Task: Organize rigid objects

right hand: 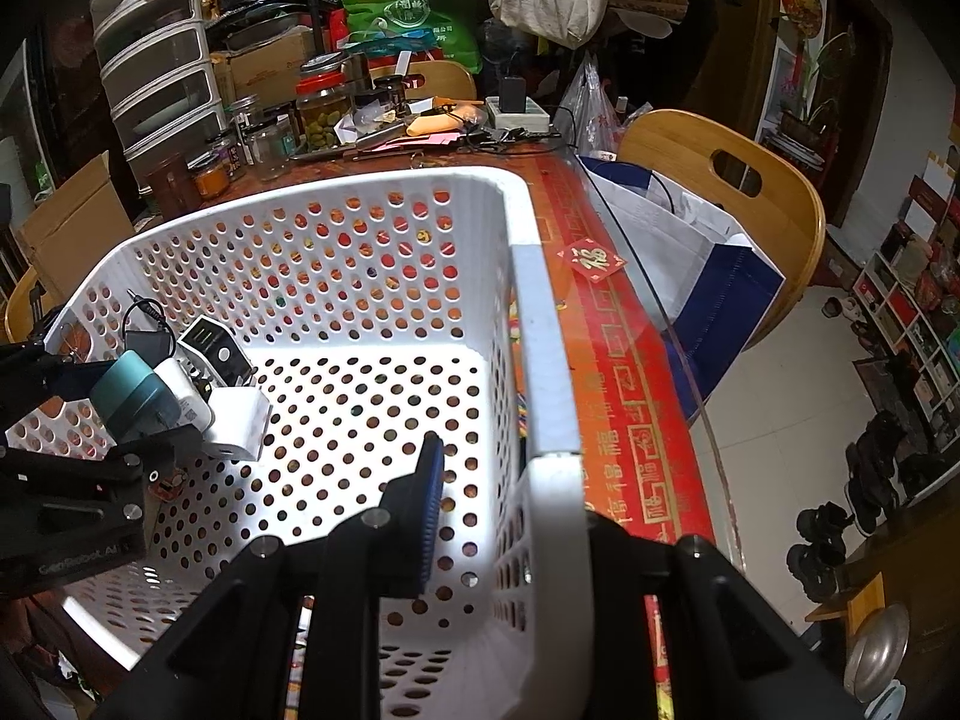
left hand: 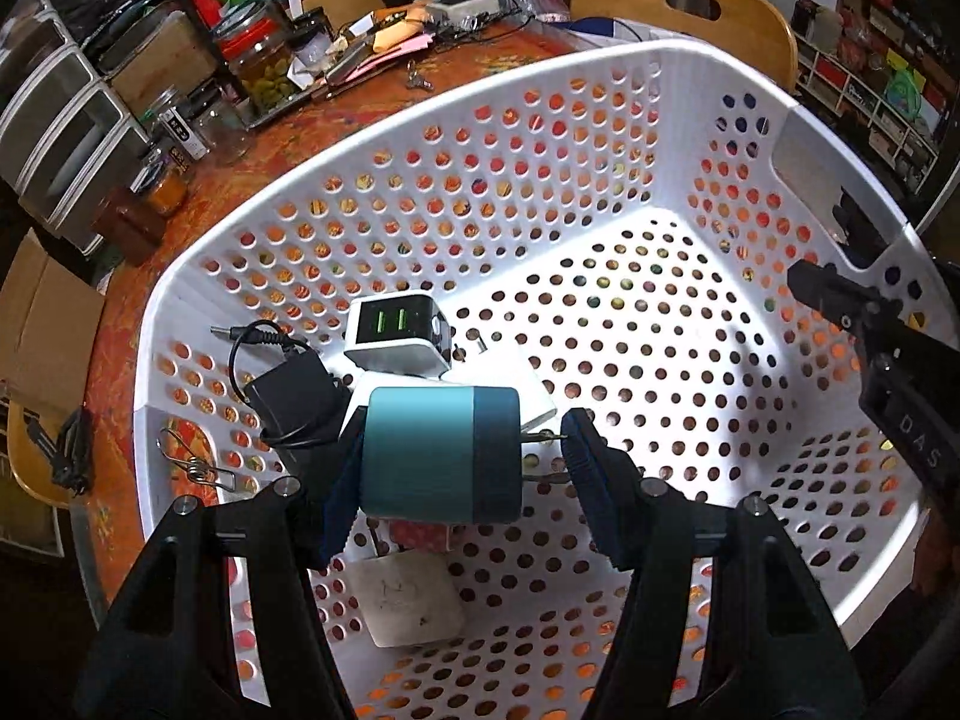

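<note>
I have the left gripper (left hand: 462, 456) inside the white basket (left hand: 600, 96), angled steeply down over its near-left corner. Between its jaws sits a teal plug (left hand: 441, 453), a round body in two shades with metal prongs sticking out to the right. The left pad presses on the body; the right pad sits at the prong tips, so I read the jaws as part open and clamped on the plug end to end. From the right wrist view the plug (right hand: 129, 387) hangs above the basket floor, just over the other things.

Below and behind it lies a small pile. A white charger (left hand: 399, 330) with two green ports leans near the perforated wall. A black adapter (left hand: 294, 399) with its thin cord lies just left of the plug. A white block (left hand: 414, 606) lies flat on the floor under the gripper, and another white cube (right hand: 237, 423) rests to the right of the pile.

My right gripper (right hand: 510, 516) is on the basket's right rim (right hand: 543, 360). Its jaws are narrow and pinch the wall, one blue pad (right hand: 429, 510) inside, the other finger hidden outside.

The basket stands on a red patterned surface (right hand: 624, 396), with jars (left hand: 264, 66) and clutter at the far end.
</note>
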Available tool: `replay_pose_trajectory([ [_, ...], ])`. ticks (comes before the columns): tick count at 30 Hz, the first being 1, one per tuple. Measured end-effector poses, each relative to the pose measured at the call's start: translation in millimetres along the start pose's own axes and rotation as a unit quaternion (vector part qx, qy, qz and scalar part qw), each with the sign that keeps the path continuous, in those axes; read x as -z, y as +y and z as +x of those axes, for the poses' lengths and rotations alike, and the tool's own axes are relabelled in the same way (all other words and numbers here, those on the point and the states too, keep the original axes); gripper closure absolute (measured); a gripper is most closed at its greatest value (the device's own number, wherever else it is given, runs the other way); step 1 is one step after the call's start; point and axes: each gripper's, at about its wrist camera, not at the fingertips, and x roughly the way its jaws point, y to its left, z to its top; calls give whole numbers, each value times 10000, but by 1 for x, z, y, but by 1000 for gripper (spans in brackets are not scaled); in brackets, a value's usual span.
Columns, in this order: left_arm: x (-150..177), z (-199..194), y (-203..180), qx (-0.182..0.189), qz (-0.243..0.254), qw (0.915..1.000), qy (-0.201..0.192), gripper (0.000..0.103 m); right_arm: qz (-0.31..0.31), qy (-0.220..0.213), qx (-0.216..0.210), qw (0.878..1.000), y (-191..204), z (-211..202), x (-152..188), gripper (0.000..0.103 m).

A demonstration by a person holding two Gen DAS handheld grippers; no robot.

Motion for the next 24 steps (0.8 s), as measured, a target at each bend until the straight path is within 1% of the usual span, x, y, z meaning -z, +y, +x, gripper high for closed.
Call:
replay_pose_trajectory([
  [2,0,0,0,1,8,10000,-25,43,1,-1,-4,10000,0,0,0,80],
  [6,1,1,3,88,-49,9999,58,43,-2,1,0,10000,0,0,0,80],
  [7,1,1,4,89,-40,9999,62,40,-5,6,1,10000,1,0,-1,80],
  [8,1,0,4,77,-46,10000,41,33,-4,5,0,10000,0,0,0,80],
  [9,1,-1,4,76,-61,10000,-2,28,-7,9,3,10000,0,0,0,80],
  [10,1,-3,4,73,-72,9999,-38,16,-4,9,2,10000,0,0,0,80],
  [11,2,-4,4,52,-77,9999,-81,7,1,3,-1,10000,0,0,0,80],
  [13,3,-7,6,56,-93,9998,-148,5,0,7,-2,10000,0,0,0,80],
  [16,3,-7,9,160,-118,9997,-120,5,2,6,-6,10000,0,0,-1,80],
  [18,3,-8,9,118,-104,9997,-164,3,-5,5,-4,10000,0,0,0,80],
  [20,4,-11,10,78,-126,9995,-265,0,-2,3,-1,10000,0,0,0,80],
  [24,6,-16,14,105,-137,9990,-421,0,-19,-10,4,10000,0,1,-1,79],
])
